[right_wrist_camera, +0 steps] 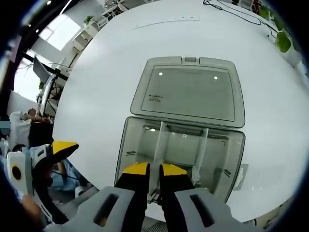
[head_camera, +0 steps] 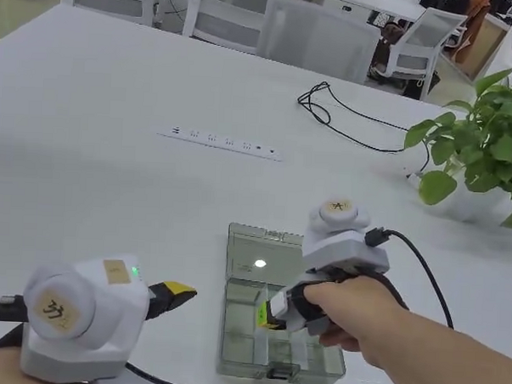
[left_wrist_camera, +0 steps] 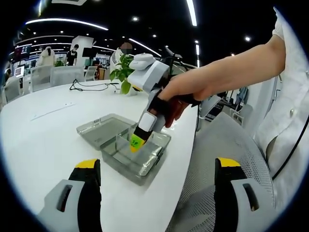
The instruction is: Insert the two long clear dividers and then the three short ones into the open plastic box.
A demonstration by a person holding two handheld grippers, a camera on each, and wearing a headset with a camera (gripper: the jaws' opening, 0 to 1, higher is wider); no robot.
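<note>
At the lower left of the head view, the left gripper [head_camera: 173, 292] hangs beside the open plastic box [head_camera: 235, 331], jaws wide apart on nothing. Toward the middle, the right gripper [right_wrist_camera: 149, 170] has its jaws nearly together, pinching the near end of a long clear divider [right_wrist_camera: 158, 140] that stands lengthwise in the box. A second long divider [right_wrist_camera: 200, 147] stands further right. I'd press the held one straight down, upright, until both ends seat, then release. The right gripper view shows both dividers plainly. In the head view the hand [head_camera: 352, 319] covers them.
</note>
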